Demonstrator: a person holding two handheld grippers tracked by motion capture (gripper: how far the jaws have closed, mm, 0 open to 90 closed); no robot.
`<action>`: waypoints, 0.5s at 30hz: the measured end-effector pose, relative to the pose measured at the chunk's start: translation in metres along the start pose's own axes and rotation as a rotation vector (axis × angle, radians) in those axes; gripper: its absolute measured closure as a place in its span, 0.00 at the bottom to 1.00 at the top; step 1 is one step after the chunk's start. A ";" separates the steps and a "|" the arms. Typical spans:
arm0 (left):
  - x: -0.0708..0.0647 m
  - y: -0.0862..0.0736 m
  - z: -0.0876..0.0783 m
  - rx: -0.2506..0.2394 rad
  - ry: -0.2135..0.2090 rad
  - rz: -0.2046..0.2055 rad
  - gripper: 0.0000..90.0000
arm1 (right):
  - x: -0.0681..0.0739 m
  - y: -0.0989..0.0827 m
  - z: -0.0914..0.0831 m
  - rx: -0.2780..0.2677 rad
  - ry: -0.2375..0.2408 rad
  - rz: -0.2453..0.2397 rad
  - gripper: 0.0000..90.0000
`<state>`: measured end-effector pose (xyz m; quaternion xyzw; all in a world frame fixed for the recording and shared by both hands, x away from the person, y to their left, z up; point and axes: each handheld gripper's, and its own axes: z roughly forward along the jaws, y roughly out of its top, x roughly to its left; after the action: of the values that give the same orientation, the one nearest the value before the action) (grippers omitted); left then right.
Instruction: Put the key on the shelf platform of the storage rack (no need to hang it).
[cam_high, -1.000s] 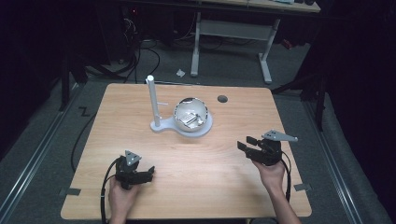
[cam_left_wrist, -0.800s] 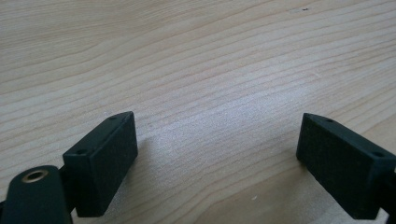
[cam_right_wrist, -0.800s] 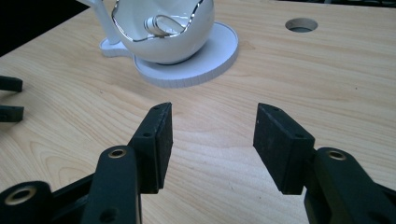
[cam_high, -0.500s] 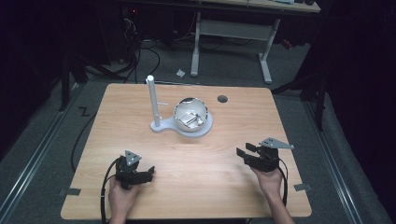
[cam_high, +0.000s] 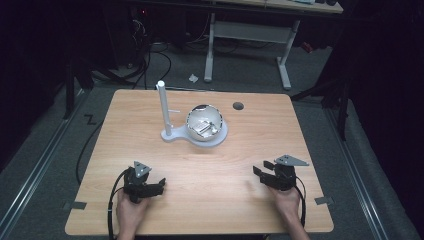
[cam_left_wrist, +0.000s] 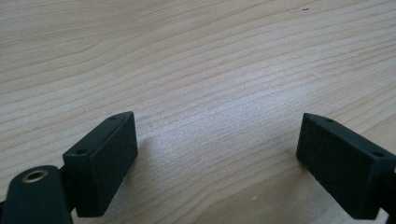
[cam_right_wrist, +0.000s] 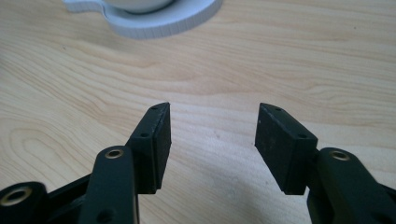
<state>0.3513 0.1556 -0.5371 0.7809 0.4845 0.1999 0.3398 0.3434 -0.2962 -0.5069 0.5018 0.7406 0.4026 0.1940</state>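
My left gripper rests low on the wooden table near its front left, held by a hand. Its jaws stand wide apart over bare wood in the left gripper view, open and empty. My right gripper sits near the front right, pointing left toward the table's middle. In the right gripper view its jaws are open with nothing between them. A white stand with an upright post carries a shiny bowl holding small metal pieces, at the table's middle back; its white base rim lies ahead of the right jaws.
A dark round hole marks the tabletop behind the bowl. Cables trail from both grippers over the front edge. Beyond the table stand a white desk frame and floor cables.
My right gripper has come down and toward the front edge of the table. The left gripper has stayed put.
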 end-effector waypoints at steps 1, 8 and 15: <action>0.000 0.000 0.000 0.000 0.000 0.000 0.14 | 0.000 -0.002 0.001 0.004 -0.005 -0.009 0.51; 0.000 0.000 0.000 0.000 0.000 0.000 0.14 | 0.003 -0.013 0.012 0.058 -0.058 -0.059 0.48; 0.000 0.000 0.000 -0.001 0.001 -0.001 0.14 | 0.006 -0.017 0.018 0.103 -0.095 -0.095 0.46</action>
<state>0.3512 0.1556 -0.5371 0.7806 0.4849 0.2003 0.3398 0.3429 -0.2864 -0.5305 0.4940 0.7733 0.3300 0.2215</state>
